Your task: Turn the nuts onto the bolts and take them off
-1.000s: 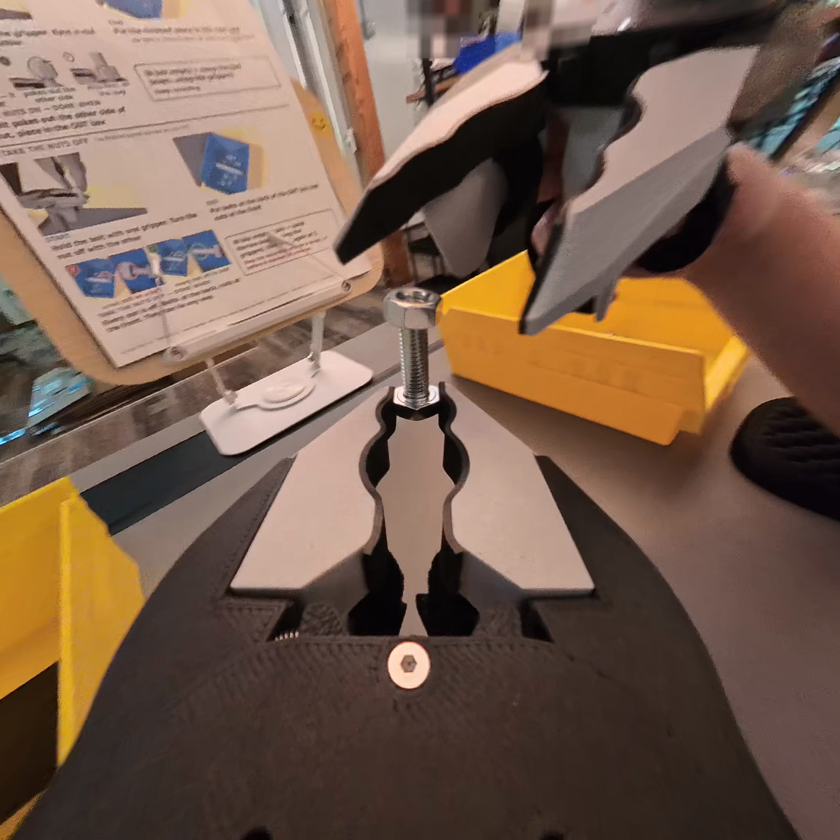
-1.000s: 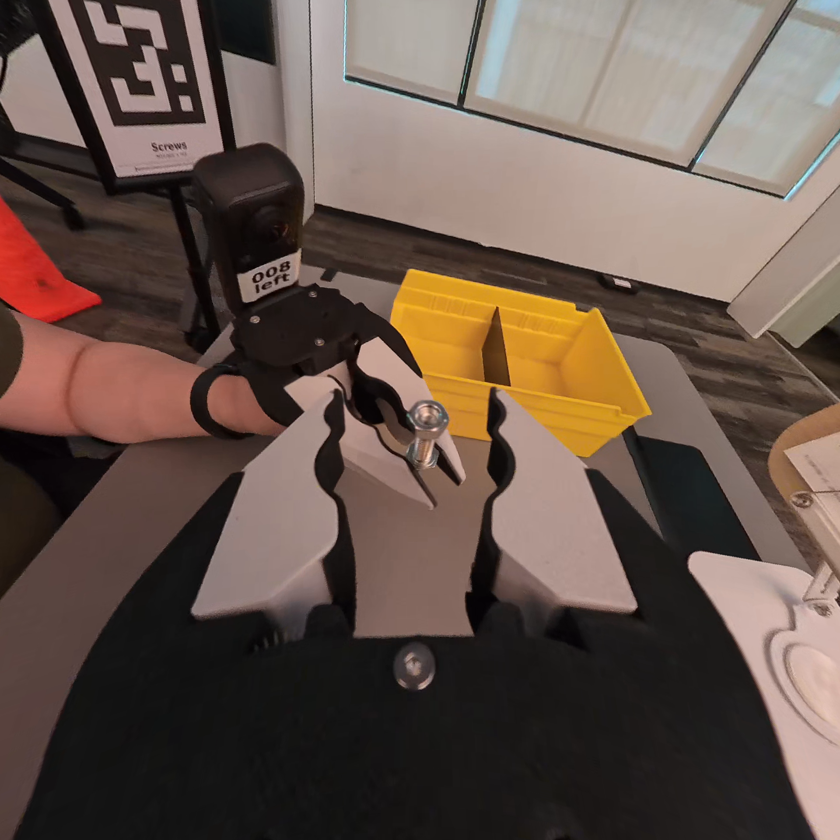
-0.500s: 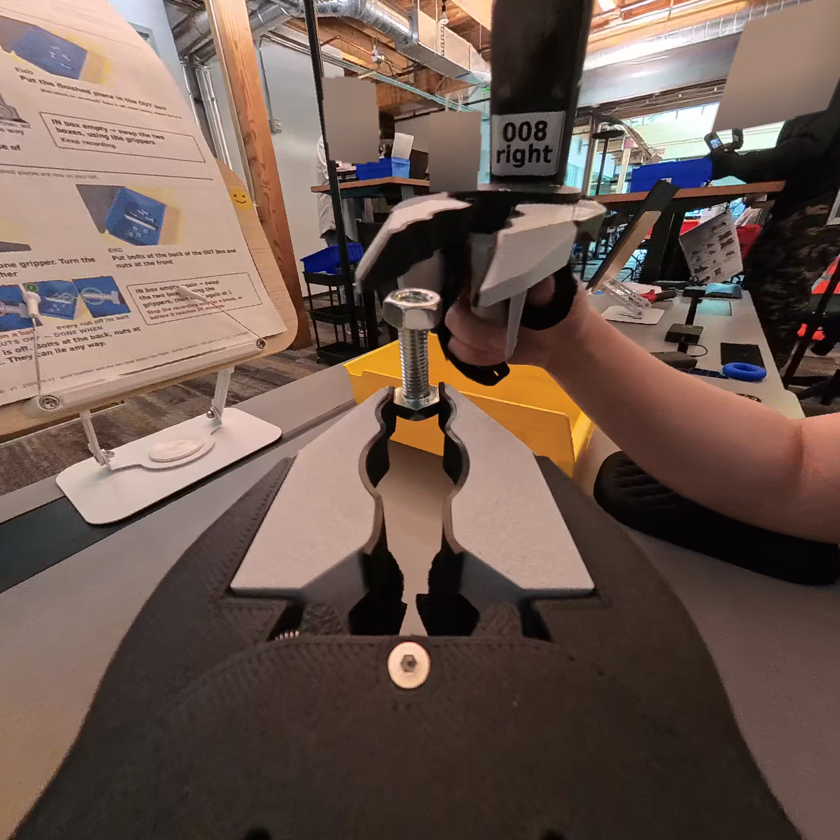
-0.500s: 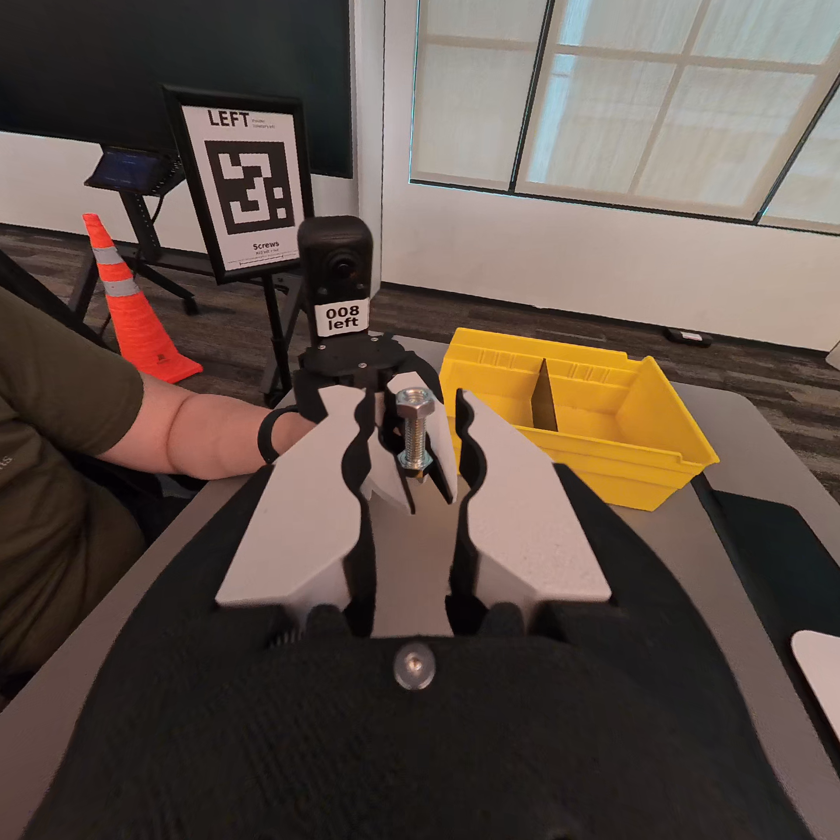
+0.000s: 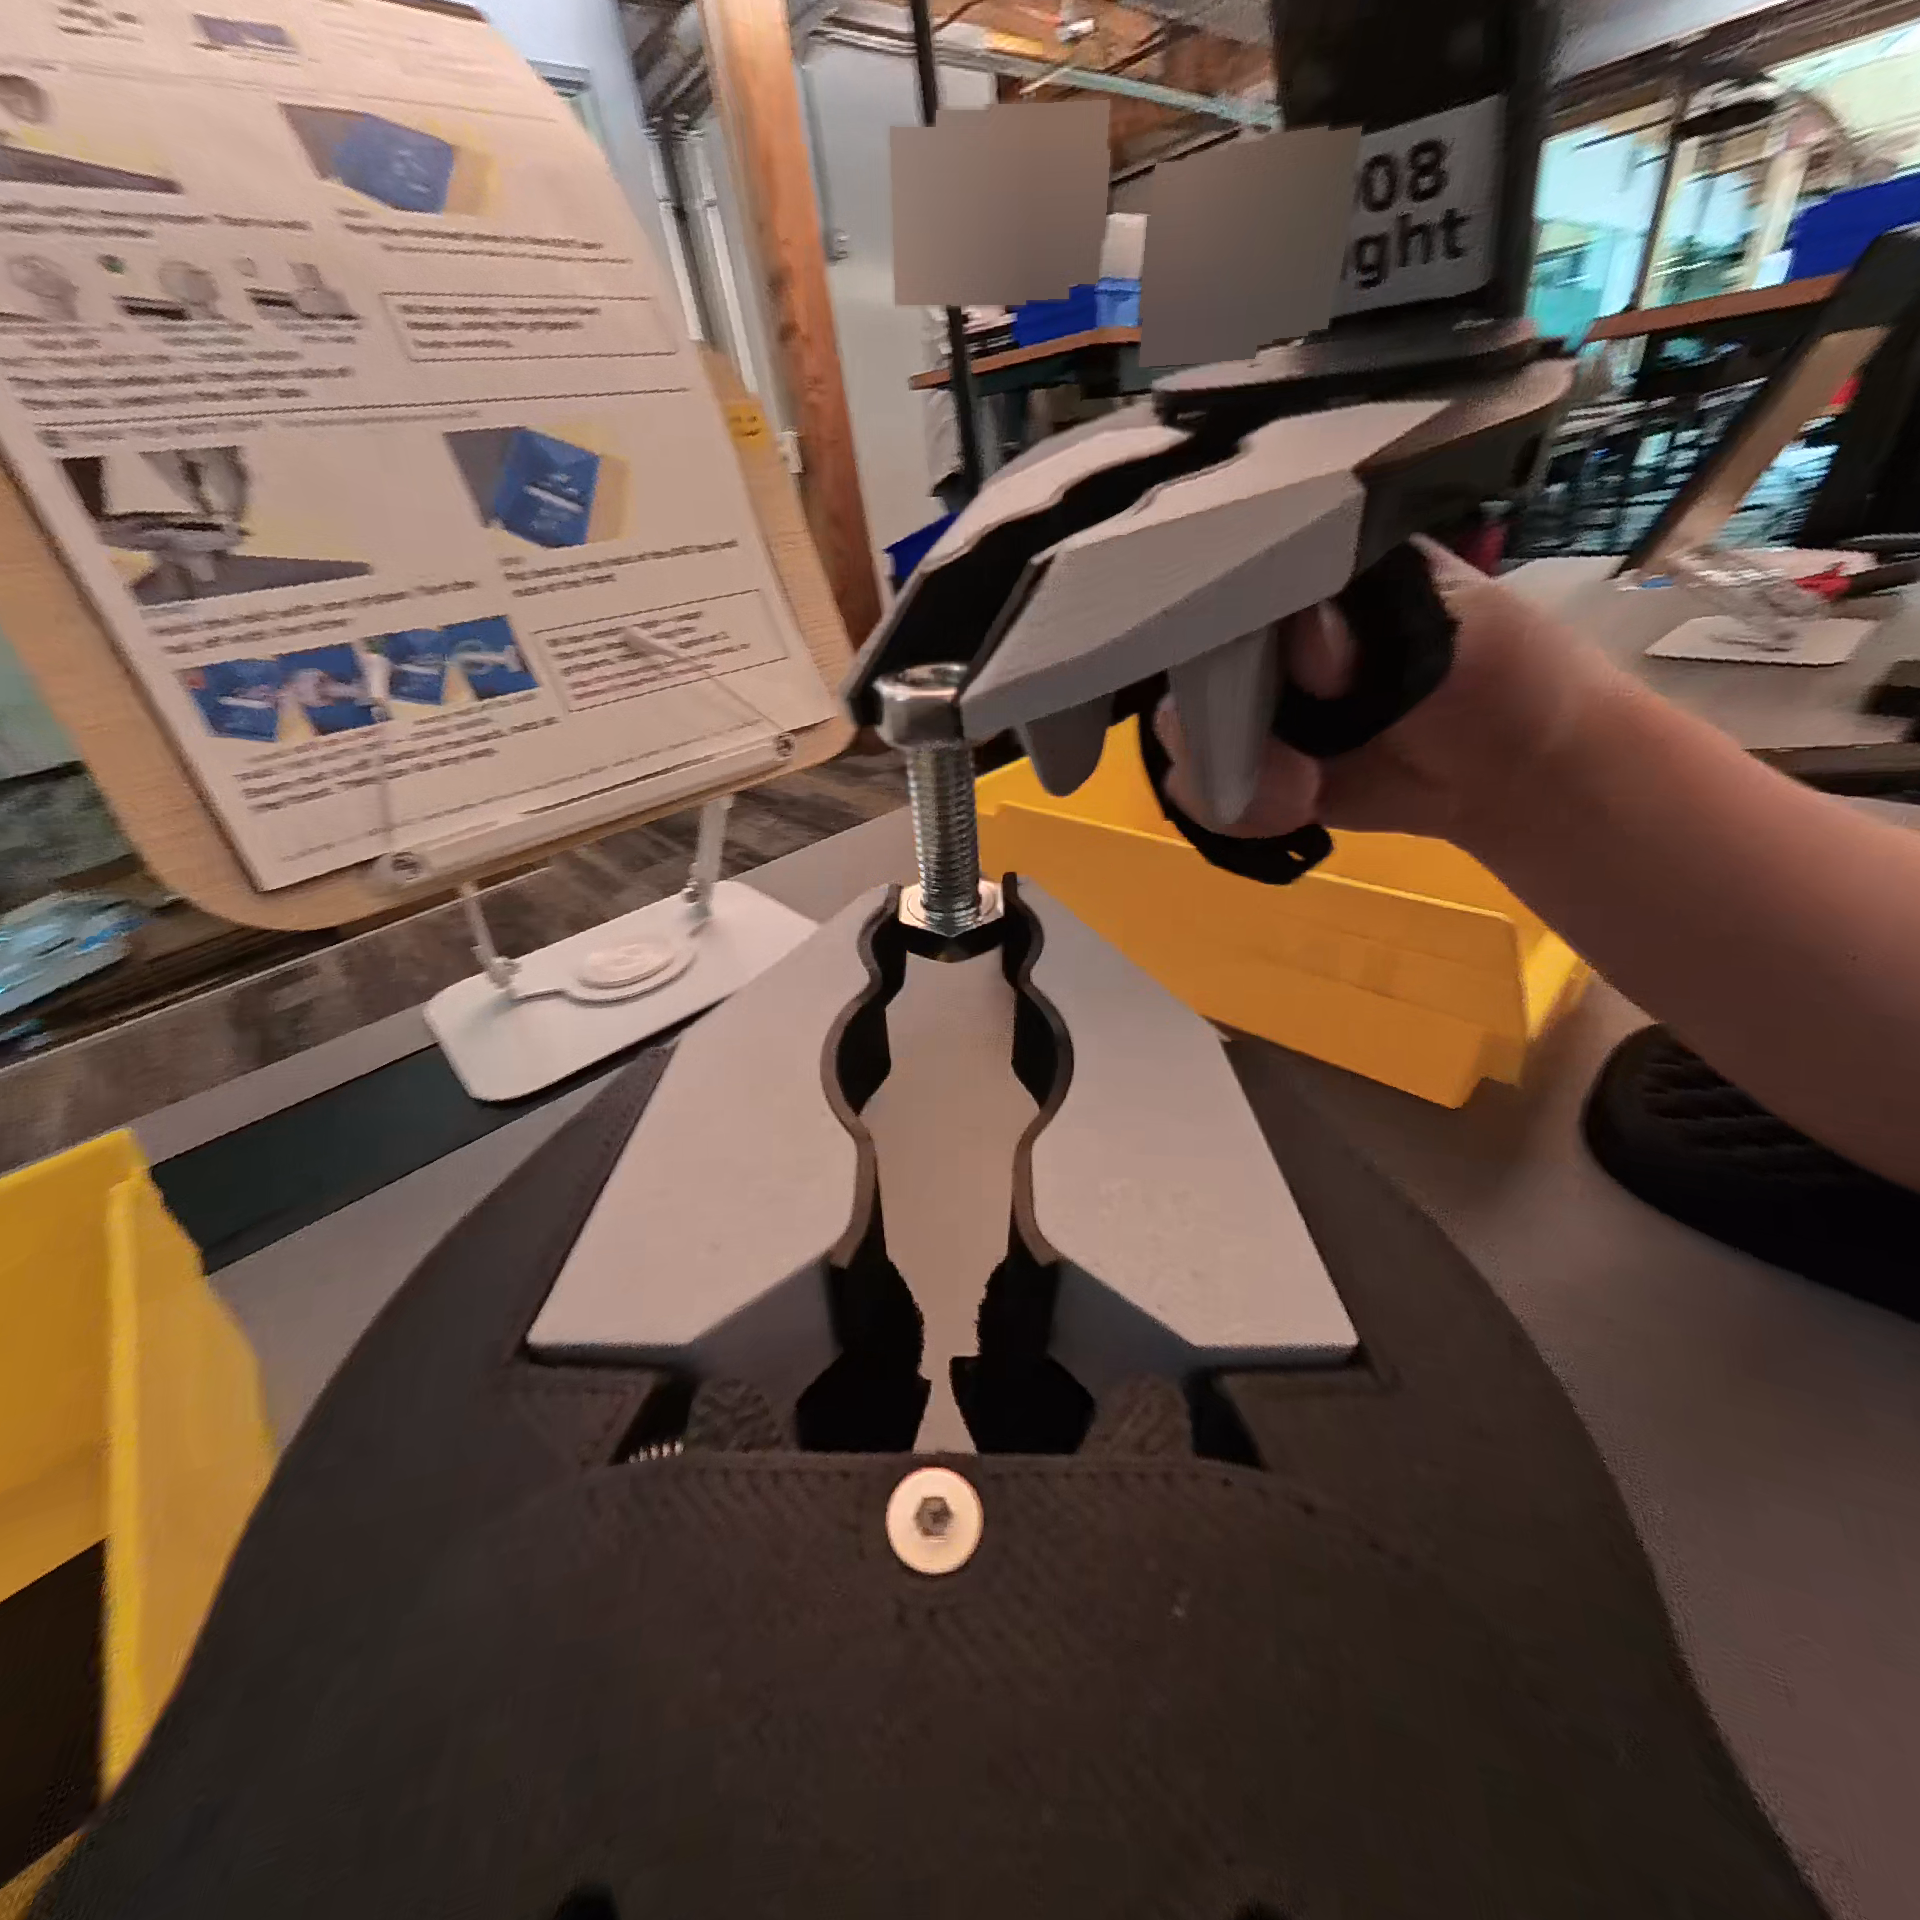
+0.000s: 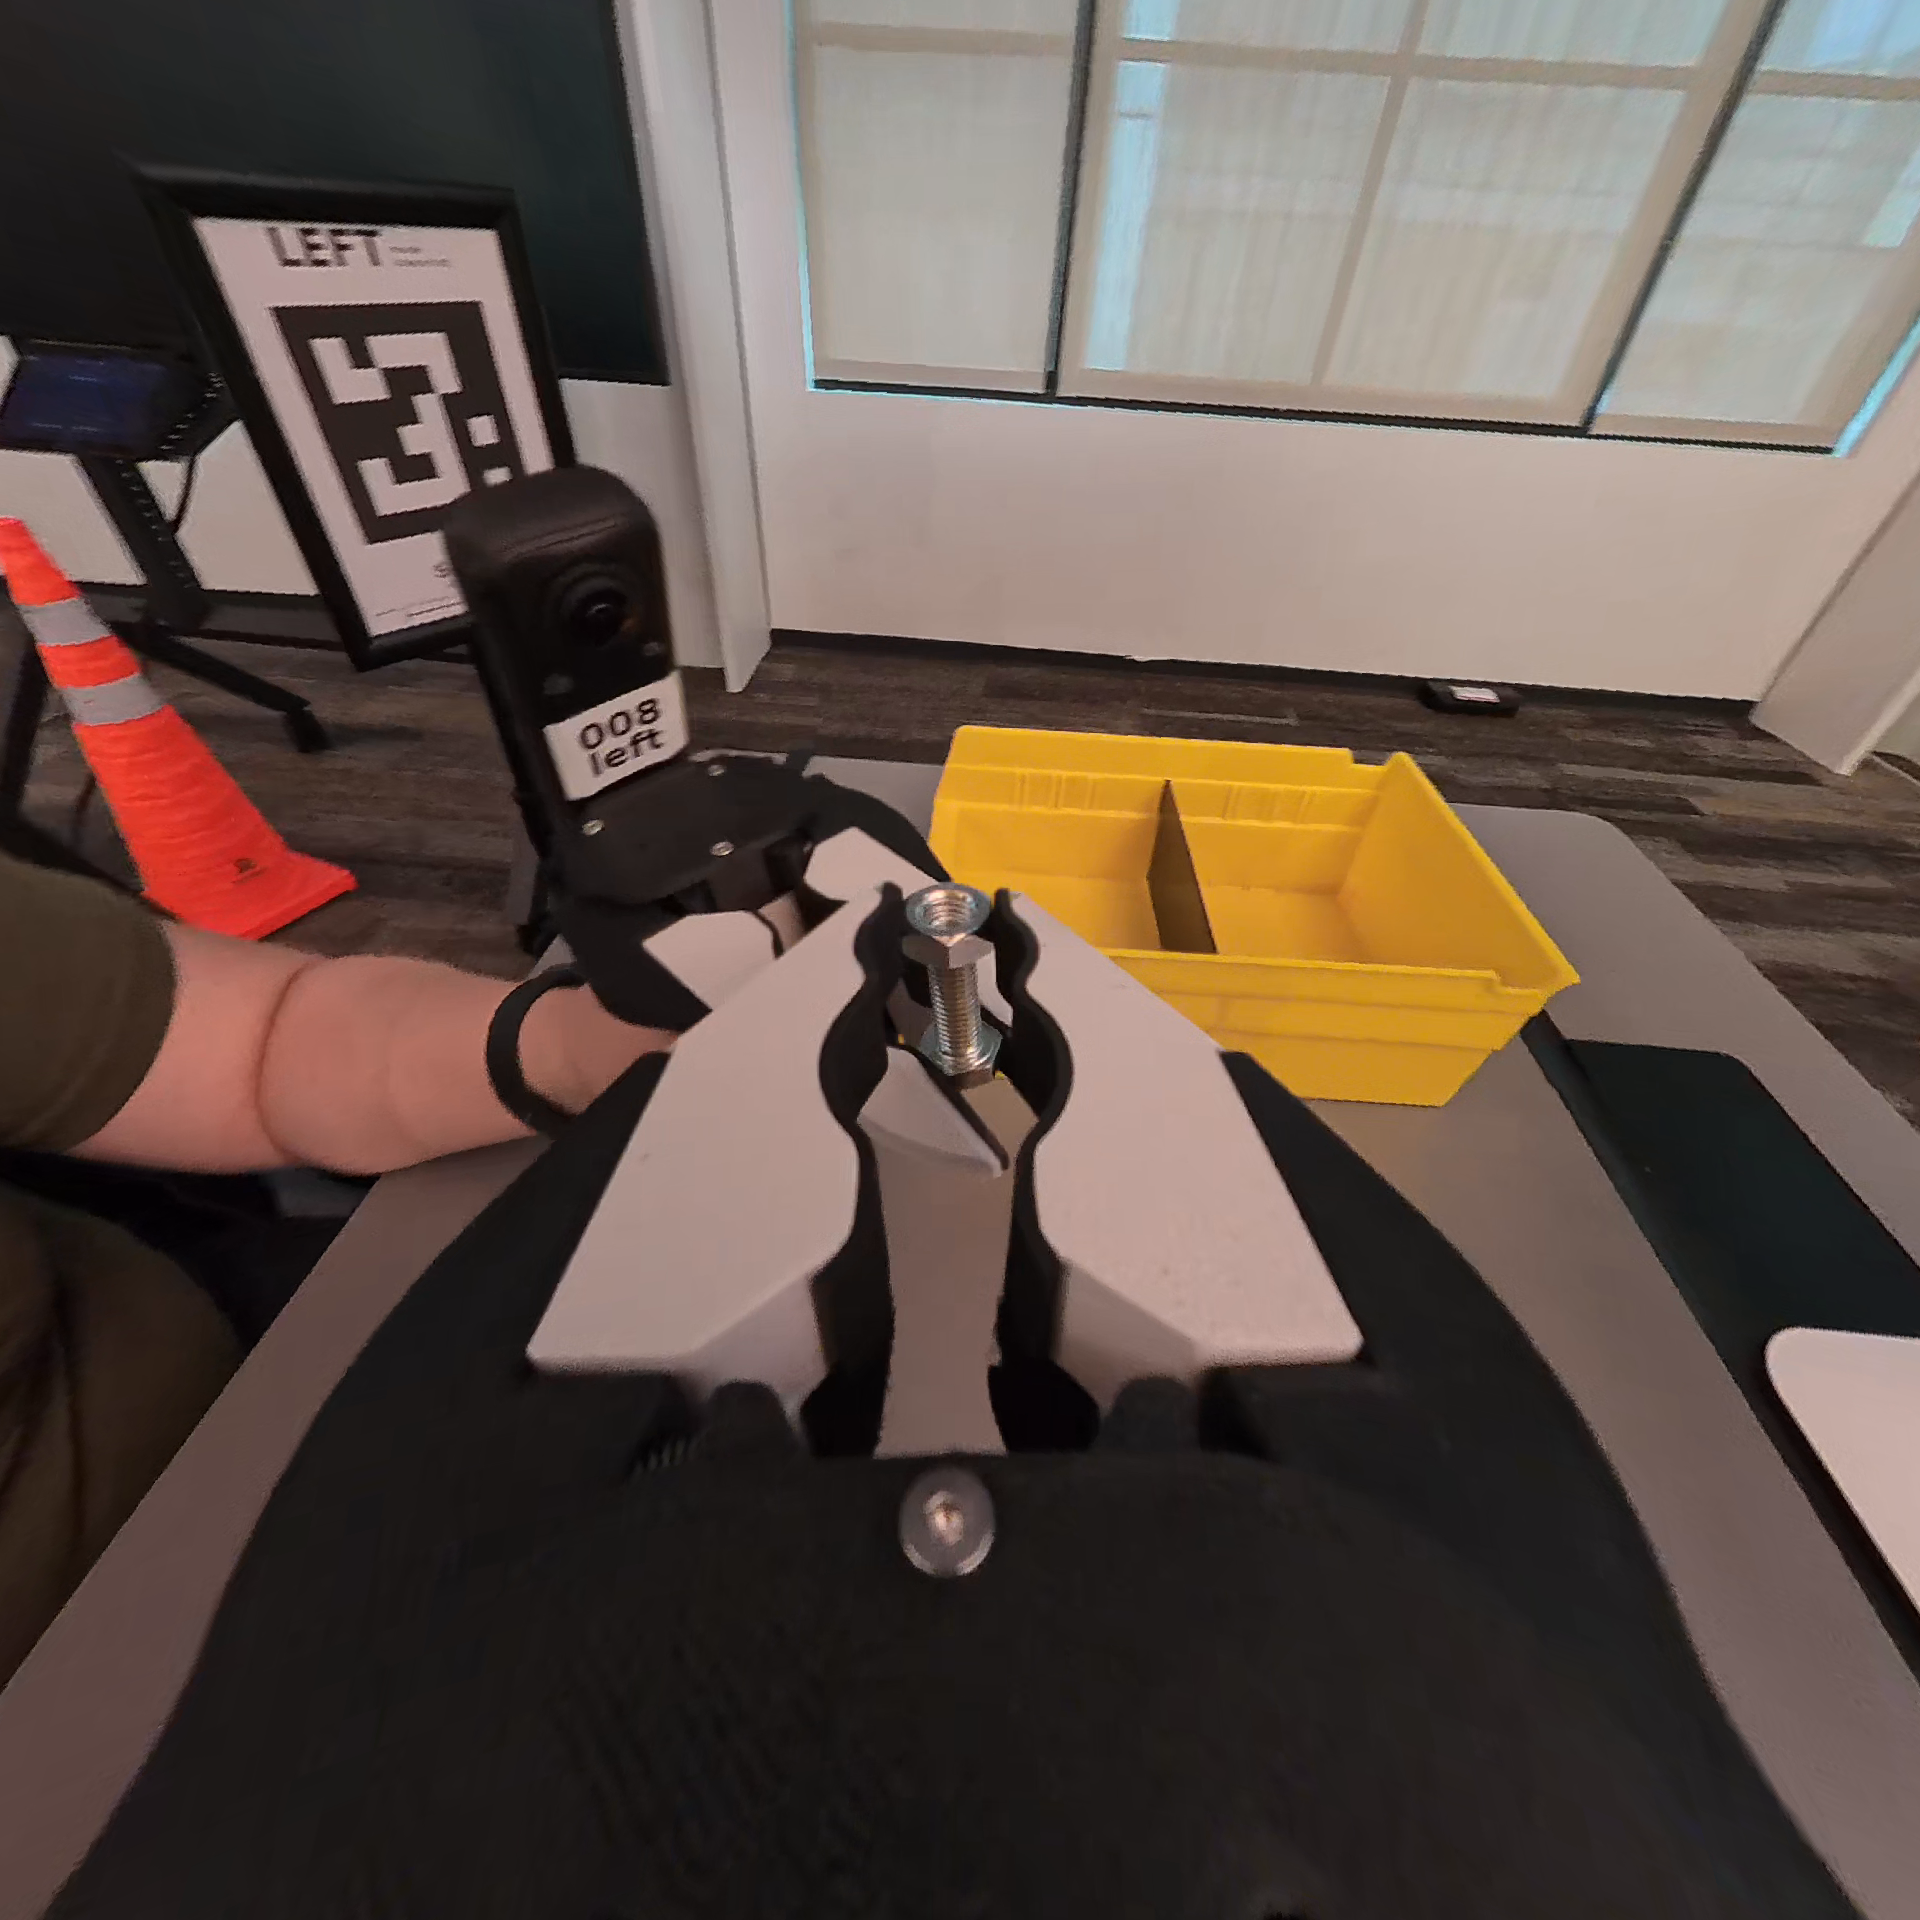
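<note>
Left gripper [image 5: 948, 914] pinches the bolt [image 5: 943, 831] by its lower hex end, shaft upright above the table [image 6: 1621, 1153]. Right gripper [image 6: 943, 914] is clamped on the nut [image 6: 943, 916] at the shaft's top. Risk: a tilted twist jams the thread, or the nut slips free near the yellow bin [image 6: 1351, 997]. Camera stickers, instruction sheet [image 5: 343, 499] and marker sign [image 6: 384, 416] carry print; not quoting

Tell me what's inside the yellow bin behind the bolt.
In the right wrist view, the yellow bin shows a dark divider and two bare compartments. The front wall and the right tongs hide the nearer floor.
</note>
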Demonstrator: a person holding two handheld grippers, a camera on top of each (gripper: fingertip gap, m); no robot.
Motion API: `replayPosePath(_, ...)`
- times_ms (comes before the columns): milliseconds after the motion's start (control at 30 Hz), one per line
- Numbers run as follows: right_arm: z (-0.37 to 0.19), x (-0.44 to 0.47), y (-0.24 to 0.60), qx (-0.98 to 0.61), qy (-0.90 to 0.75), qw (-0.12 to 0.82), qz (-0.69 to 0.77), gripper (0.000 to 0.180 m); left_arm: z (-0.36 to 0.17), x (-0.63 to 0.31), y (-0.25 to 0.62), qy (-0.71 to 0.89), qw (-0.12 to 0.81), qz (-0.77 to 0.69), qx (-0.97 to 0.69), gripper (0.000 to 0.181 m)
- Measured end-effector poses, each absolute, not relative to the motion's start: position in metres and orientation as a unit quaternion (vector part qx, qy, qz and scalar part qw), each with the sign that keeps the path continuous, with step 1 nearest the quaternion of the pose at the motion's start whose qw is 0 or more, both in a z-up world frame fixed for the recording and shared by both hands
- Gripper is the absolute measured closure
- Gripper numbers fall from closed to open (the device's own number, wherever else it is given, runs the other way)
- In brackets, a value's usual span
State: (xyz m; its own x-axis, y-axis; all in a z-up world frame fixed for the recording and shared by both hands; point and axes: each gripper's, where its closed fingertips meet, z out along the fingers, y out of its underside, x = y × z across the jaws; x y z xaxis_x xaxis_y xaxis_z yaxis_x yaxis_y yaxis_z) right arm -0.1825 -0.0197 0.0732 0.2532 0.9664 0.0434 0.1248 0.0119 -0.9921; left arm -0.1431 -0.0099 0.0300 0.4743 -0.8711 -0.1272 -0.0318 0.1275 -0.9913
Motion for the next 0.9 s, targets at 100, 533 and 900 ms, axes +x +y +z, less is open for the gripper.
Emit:
replayPosePath(100, 0.074, -0.189, -0.006, -0.604, -0.425, 0.559, 0.378, 0.164, 0.030, -0.154, 0.002, 0.370, 0.653, -0.295, -0.591, 0.165)
replayPosePath(533, 0.073, -0.192, -0.005, -0.580, -0.447, 0.587, 0.346, 0.142, 0.030, -0.160, 0.008, 0.357, 0.655, -0.288, -0.600, 0.165)
replayPosePath(900, 0.071, -0.191, -0.016, -0.561, -0.485, 0.577, 0.342, 0.149, 0.029, -0.161, 0.010, 0.357, 0.657, -0.283, -0.601, 0.165)
